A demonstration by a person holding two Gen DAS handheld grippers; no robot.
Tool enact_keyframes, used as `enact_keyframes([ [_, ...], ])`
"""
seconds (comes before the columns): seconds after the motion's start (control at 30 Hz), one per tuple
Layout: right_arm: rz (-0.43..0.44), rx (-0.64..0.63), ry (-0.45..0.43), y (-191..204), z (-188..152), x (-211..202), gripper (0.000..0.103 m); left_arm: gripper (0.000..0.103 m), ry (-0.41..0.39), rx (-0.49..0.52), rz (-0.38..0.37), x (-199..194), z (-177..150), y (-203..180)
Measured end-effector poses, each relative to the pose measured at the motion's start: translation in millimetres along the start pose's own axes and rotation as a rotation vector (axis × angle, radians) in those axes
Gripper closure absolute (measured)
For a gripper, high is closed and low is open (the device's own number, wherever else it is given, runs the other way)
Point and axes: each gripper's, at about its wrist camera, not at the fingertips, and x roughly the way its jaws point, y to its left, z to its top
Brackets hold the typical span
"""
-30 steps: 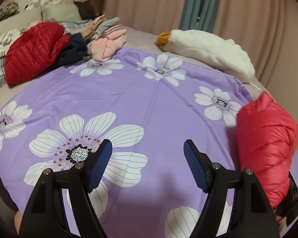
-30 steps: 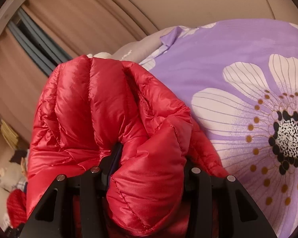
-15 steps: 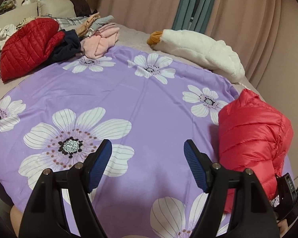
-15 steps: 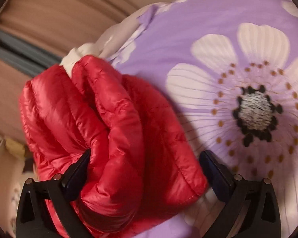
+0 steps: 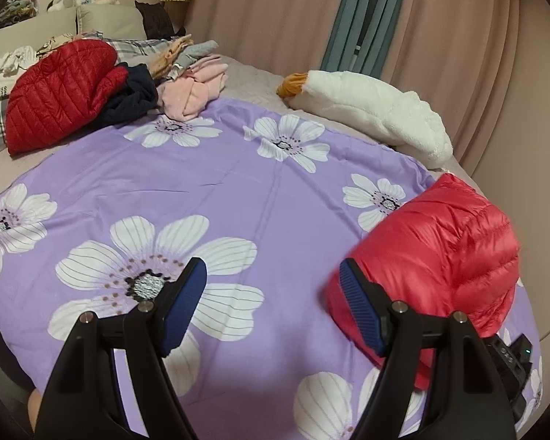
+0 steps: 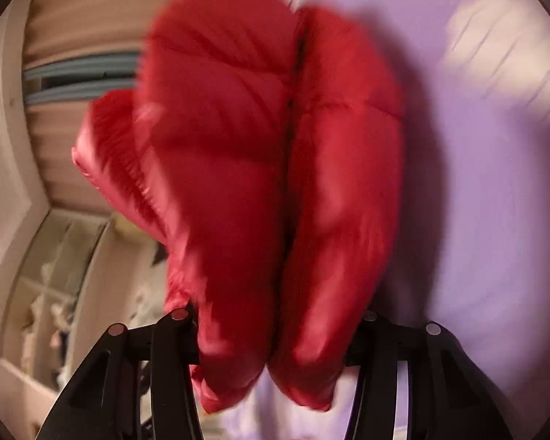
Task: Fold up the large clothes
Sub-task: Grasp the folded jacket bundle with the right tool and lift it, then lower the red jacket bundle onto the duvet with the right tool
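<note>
A folded red puffer jacket (image 5: pixel 443 253) is at the right side of the purple flowered sheet (image 5: pixel 201 190). In the right wrist view the jacket (image 6: pixel 260 168) fills the middle, blurred, bunched between the two black fingers of my right gripper (image 6: pixel 275 322), which is shut on it. The fingertips are hidden by the fabric. My left gripper (image 5: pixel 271 300) is open and empty, held above the sheet just left of the jacket, its right blue pad (image 5: pixel 359 311) close to the jacket's edge.
A second red puffer jacket (image 5: pixel 58 88) lies at the back left with dark blue, pink and grey clothes (image 5: pixel 187 80). A white plush toy (image 5: pixel 370 110) lies at the back right. Curtains (image 5: pixel 440 36) hang behind the bed.
My right gripper closed again on the red jacket and turned, moving it left over the sheet toward my left gripper. The left gripper stays open.
</note>
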Motion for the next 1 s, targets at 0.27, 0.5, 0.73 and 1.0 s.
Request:
enact_keyframes([
  [0.27, -0.125, -0.119, -0.040, 20, -11, -6, 0.061, 0.028, -0.004, -0.022, 0.010, -3, 4, 16],
  [0.5, -0.227, -0.191, -0.097, 38, -8, -37, 0.063, 0.028, 0.008, 0.020, -0.016, -3, -5, -4],
  [0.73, -0.350, -0.272, -0.184, 52, -4, -56, 0.064, 0.028, 0.013, 0.050, -0.030, -3, -9, -19],
  [1.0, -0.478, -0.362, -0.239, 58, -4, -36, 0.064, 0.028, 0.031, 0.068, -0.030, 1, -15, -23],
])
